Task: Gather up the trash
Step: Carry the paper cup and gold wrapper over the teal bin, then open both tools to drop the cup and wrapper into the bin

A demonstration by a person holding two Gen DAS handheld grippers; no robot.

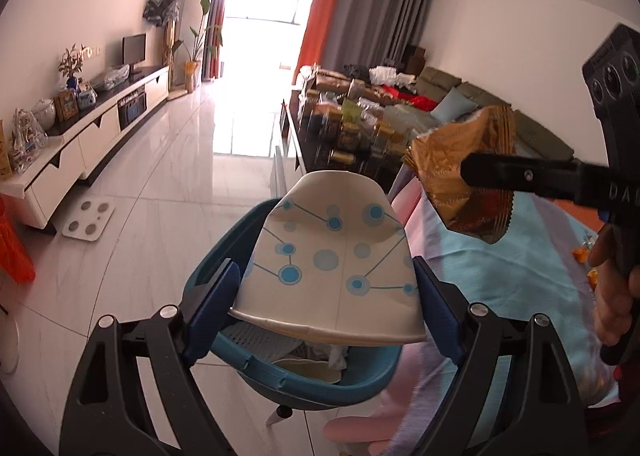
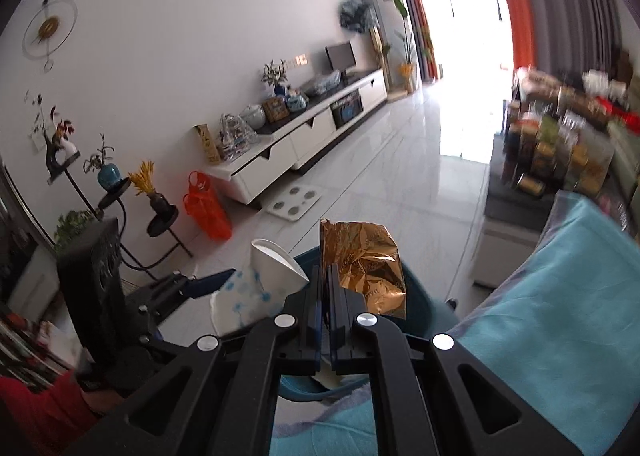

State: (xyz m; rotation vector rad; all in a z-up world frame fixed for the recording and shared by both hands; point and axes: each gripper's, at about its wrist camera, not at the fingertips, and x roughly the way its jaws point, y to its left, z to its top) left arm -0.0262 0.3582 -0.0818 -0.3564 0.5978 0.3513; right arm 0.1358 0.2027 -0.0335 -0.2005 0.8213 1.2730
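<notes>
My left gripper [image 1: 326, 284] is shut on a white paper cup with blue dots [image 1: 334, 260], held on its side above a teal trash bin [image 1: 304, 376] that has paper scraps inside. My right gripper [image 2: 326, 272] is shut on a crumpled gold foil wrapper [image 2: 364, 268], held above the bin's right side [image 2: 424, 308]. In the left wrist view the wrapper [image 1: 464, 183] and the right gripper [image 1: 472, 171] come in from the right, above the table edge. The cup [image 2: 264, 280] and the left gripper [image 2: 224, 280] show left of the wrapper in the right wrist view.
A table with a light blue cloth [image 1: 520, 256] lies right of the bin, with orange scraps [image 1: 582, 254] on it. A dark table with jars [image 1: 352, 131] stands beyond. A white TV cabinet [image 1: 96, 139], a floor scale [image 1: 88, 219] and an orange bag [image 2: 206, 205] are left.
</notes>
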